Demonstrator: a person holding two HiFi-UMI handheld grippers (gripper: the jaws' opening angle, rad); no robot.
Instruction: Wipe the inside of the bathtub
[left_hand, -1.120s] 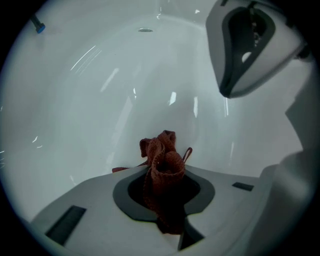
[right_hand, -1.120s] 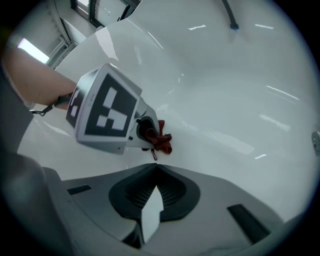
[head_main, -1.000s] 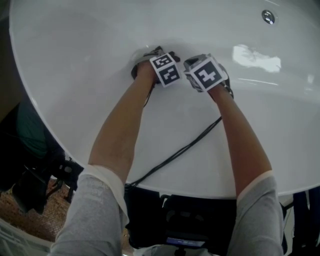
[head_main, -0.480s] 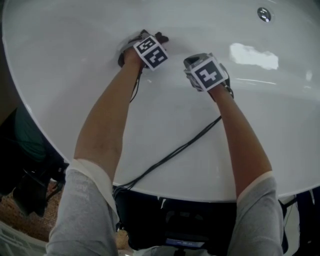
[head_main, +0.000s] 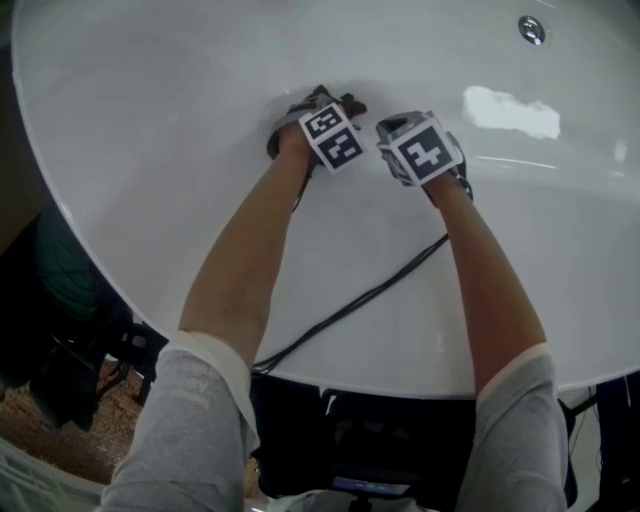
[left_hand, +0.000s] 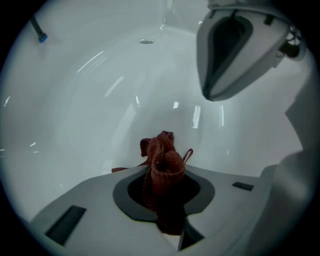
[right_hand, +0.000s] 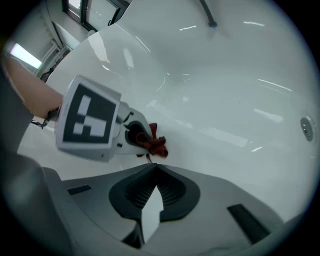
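Left tongs (left_hand: 167, 202) clamp a red cloth (left_hand: 162, 165) inside the tub (head_main: 150, 150). They have swung back right since half a second ago, beside the right tongs (right_hand: 150, 200) — closed, empty.

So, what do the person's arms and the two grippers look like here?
The left gripper and right gripper are grey plastic, with dark pads at the jaws. Each carries a white cube with black square markers. A black cable runs from the right gripper. The person wears grey sleeves with cream cuffs; the forearms are bare.
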